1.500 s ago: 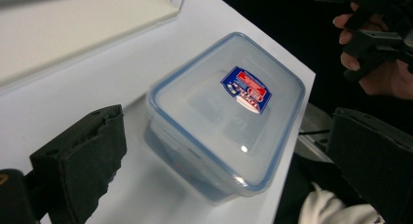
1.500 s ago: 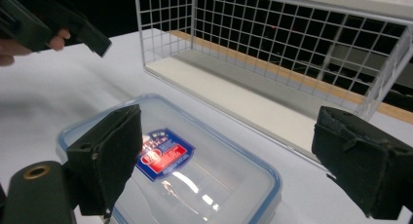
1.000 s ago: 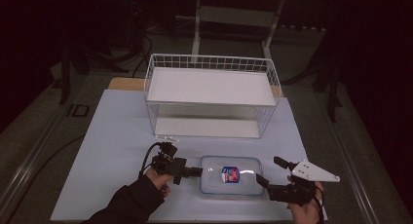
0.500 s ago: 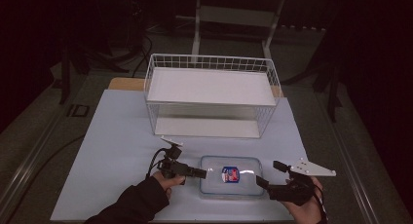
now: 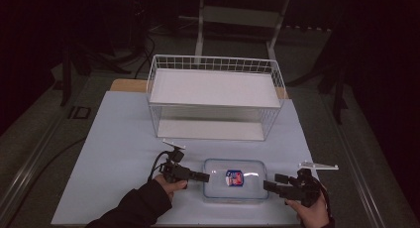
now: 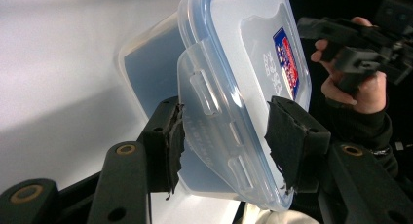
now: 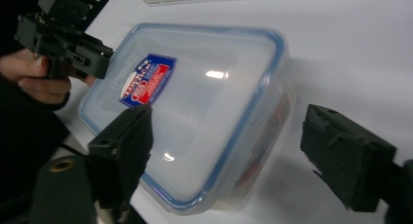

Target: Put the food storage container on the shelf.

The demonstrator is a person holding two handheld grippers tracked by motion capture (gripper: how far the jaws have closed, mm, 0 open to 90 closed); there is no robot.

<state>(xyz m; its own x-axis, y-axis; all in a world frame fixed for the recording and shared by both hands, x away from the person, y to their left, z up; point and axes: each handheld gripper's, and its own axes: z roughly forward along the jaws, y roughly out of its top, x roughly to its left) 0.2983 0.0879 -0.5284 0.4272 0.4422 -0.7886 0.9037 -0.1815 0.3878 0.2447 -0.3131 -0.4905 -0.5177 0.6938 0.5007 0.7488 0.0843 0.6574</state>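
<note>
**Two tools flank a lidded box**

On the pale desk (image 5: pixel 114 153), a white wire basket (image 5: pixel 214 96) stands behind a clear plastic box (image 5: pixel 235 181) with a blue-rimmed lid. At its left end, the left tool (image 6: pixel 224 146) straddles the latch flap, jaws apart; the right tool (image 7: pixel 229 156) gapes wide just off the opposite end.

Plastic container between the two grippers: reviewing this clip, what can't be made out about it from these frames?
- Container contents: frosted lid; a reddish blur through its wall in the right gripper view can't be identified.
- Label text: too small in the high view, blurred elsewhere.
- Left gripper straddles the side latch; contact with the pads is unclear.
- Near corner: cut off by the bottom edge in the left gripper view.
- Right gripper: open astride the other end.
</note>
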